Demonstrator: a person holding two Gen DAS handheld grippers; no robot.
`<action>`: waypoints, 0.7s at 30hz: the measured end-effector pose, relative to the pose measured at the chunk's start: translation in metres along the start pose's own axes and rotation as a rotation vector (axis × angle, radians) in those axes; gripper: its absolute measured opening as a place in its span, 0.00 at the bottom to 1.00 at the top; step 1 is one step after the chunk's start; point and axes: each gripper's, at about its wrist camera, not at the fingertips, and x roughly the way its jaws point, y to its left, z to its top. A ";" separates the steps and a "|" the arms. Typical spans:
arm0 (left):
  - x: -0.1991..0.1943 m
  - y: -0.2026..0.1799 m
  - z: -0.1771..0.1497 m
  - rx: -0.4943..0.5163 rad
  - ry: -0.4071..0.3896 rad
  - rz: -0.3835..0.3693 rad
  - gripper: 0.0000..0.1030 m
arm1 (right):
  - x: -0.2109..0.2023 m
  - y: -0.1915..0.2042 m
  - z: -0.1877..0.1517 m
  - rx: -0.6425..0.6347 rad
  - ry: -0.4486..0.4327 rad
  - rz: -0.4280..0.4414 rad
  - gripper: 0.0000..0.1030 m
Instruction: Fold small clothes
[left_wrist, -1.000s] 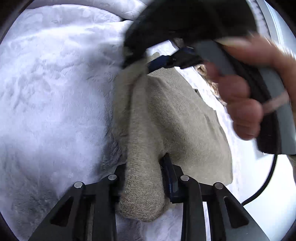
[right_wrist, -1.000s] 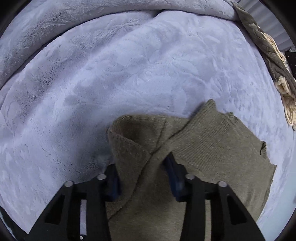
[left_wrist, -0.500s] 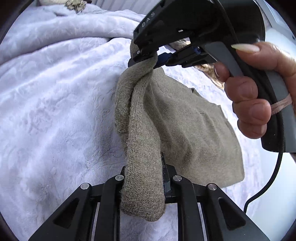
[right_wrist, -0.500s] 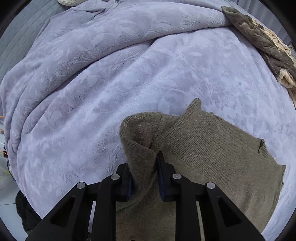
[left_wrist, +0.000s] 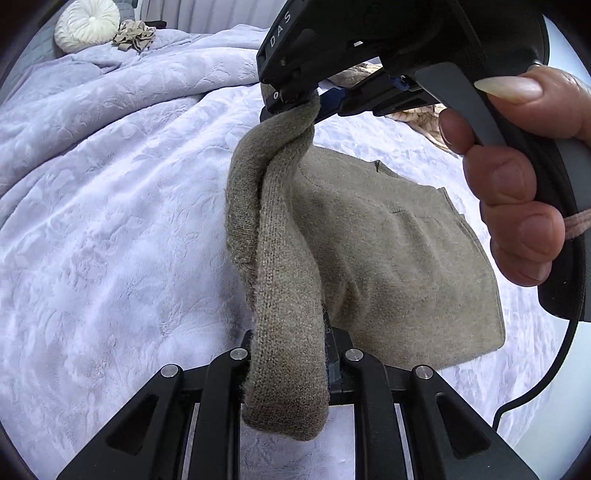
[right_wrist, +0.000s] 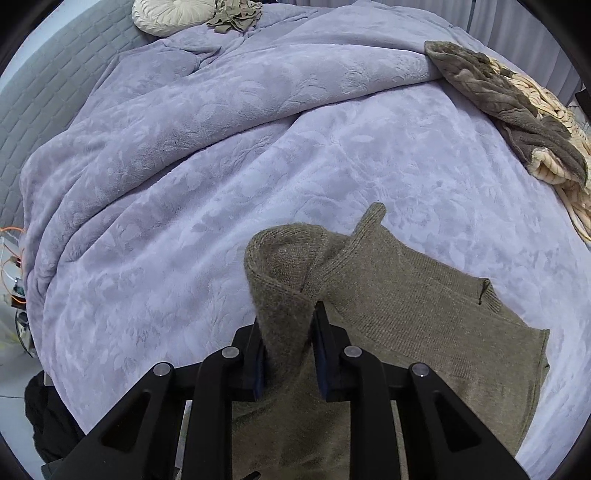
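An olive-brown knitted garment (left_wrist: 388, 258) lies partly on the lilac bedspread (left_wrist: 110, 221), one edge lifted off it. My left gripper (left_wrist: 290, 354) is shut on a rolled fold of that edge at the bottom of the left wrist view. Further up, my right gripper (left_wrist: 314, 103), held by a person's hand (left_wrist: 517, 206), pinches the other end of the same edge. In the right wrist view my right gripper (right_wrist: 288, 347) is shut on a fold of the garment (right_wrist: 424, 332), the rest of which trails to the right across the bedspread (right_wrist: 221, 184).
A round cream cushion (right_wrist: 173, 13) and a crumpled beige cloth (right_wrist: 236, 16) lie at the bed's head. A brown and cream throw (right_wrist: 517, 110) is heaped at the right edge. A grey quilted headboard (right_wrist: 44, 103) stands left; a dark bundle (right_wrist: 48, 417) lies on the floor.
Both grippers closed on the garment's edge and rose with it, so the edge now hangs stretched between them above the bedspread. More of the bed shows in both views.
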 end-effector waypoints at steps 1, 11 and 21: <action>0.000 -0.004 0.001 0.005 0.002 0.013 0.19 | -0.001 -0.003 -0.001 0.004 -0.004 0.005 0.22; 0.006 -0.044 0.011 0.089 0.027 0.107 0.19 | -0.014 -0.032 -0.008 -0.028 -0.028 0.039 0.22; 0.015 -0.098 0.017 0.205 0.064 0.181 0.19 | -0.025 -0.067 -0.006 -0.095 0.007 0.092 0.21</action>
